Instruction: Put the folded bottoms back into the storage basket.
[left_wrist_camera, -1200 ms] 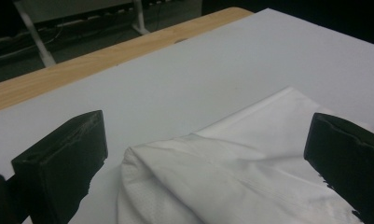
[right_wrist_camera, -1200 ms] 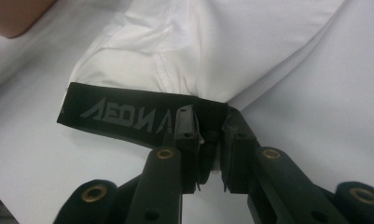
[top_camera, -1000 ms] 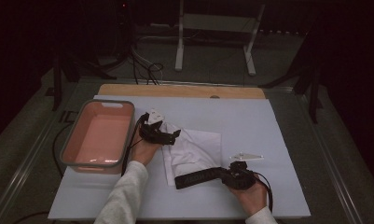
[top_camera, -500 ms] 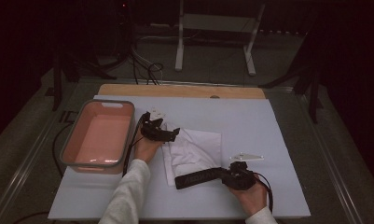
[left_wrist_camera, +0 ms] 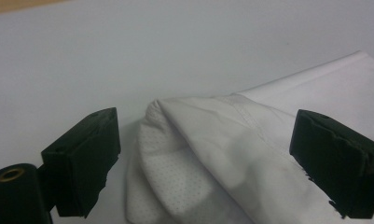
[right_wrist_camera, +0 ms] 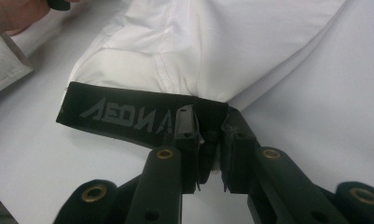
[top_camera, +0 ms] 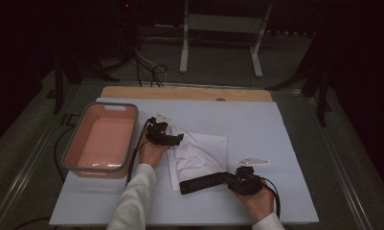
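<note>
White garment (top_camera: 199, 154) lying crumpled mid-surface (top_camera: 276, 129), its black waistband (top_camera: 202, 182) along the near edge. Right hand-held gripper (right_wrist_camera: 208, 140) clamped tight on the waistband's end, pinned low to the surface. Left hand-held gripper (left_wrist_camera: 203, 154) wide apart, jaws just now narrowing a little, straddling the garment's folded far corner without pressing it. Pink tub (top_camera: 74, 143) just beside the left hand (top_camera: 151, 153), hemming that side. Bare white surface wide open to the right and beyond the garment.
</note>
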`<state>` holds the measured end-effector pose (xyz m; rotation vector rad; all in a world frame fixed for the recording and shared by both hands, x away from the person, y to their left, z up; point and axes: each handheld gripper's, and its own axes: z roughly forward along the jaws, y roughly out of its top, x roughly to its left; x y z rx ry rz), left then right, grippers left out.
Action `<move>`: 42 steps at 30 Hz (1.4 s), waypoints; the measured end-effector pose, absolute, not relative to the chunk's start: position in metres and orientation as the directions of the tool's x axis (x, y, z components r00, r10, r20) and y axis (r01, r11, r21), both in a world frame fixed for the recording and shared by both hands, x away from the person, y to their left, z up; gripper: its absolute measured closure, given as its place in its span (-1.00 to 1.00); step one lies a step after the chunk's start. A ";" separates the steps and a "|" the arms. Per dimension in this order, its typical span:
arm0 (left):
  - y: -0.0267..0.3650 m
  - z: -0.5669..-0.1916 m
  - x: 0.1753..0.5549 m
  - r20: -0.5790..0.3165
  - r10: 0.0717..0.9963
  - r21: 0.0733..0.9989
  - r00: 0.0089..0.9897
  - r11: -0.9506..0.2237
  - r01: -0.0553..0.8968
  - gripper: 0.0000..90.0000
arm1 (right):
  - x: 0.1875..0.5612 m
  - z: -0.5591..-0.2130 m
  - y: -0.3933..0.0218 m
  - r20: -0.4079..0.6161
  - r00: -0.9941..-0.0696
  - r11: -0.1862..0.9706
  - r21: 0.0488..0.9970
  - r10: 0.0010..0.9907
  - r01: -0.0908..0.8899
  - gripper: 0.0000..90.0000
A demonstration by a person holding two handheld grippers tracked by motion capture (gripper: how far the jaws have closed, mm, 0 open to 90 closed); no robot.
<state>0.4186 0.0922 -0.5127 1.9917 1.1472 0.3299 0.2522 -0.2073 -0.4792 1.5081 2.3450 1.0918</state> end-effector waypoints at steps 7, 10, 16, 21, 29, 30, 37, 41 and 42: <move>0.094 -0.517 0.423 -0.197 0.824 0.717 0.532 -0.249 0.651 -0.81 | 0.252 -0.479 -0.207 0.252 -0.484 0.230 0.641 0.838 0.732 0.75; 0.094 -0.519 0.423 -0.200 0.828 0.707 0.524 -0.249 0.662 -0.81 | 0.252 -0.479 -0.207 0.251 -0.484 0.230 0.642 0.838 0.731 0.75; 0.092 -0.524 0.425 -0.171 0.851 0.675 0.497 -0.266 0.688 -0.58 | 0.252 -0.479 -0.207 0.249 -0.485 0.231 0.642 0.839 0.731 0.75; 0.089 -0.521 0.422 -0.242 0.808 0.675 0.537 -0.258 0.692 0.46 | 0.252 -0.479 -0.206 0.252 -0.485 0.230 0.642 0.837 0.731 0.75; 0.089 -0.510 0.418 -0.274 0.778 0.696 0.565 -0.244 0.675 0.81 | 0.252 -0.475 -0.205 0.259 -0.494 0.227 0.653 0.830 0.723 0.75; 0.089 -0.507 0.417 -0.275 0.777 0.701 0.566 -0.241 0.671 0.81 | 0.252 -0.475 -0.205 0.258 -0.494 0.227 0.653 0.830 0.723 0.75; 0.089 -0.497 0.414 -0.285 0.765 0.723 0.578 -0.224 0.653 0.82 | 0.252 -0.473 -0.202 0.256 -0.500 0.231 0.657 0.827 0.718 0.75; 0.090 -0.494 0.412 -0.298 0.757 0.727 0.581 -0.215 0.652 0.82 | 0.252 -0.472 -0.201 0.258 -0.501 0.229 0.658 0.826 0.717 0.75; 0.091 -0.494 0.412 -0.303 0.753 0.729 0.584 -0.211 0.651 0.82 | 0.252 -0.472 -0.201 0.258 -0.502 0.230 0.660 0.825 0.716 0.75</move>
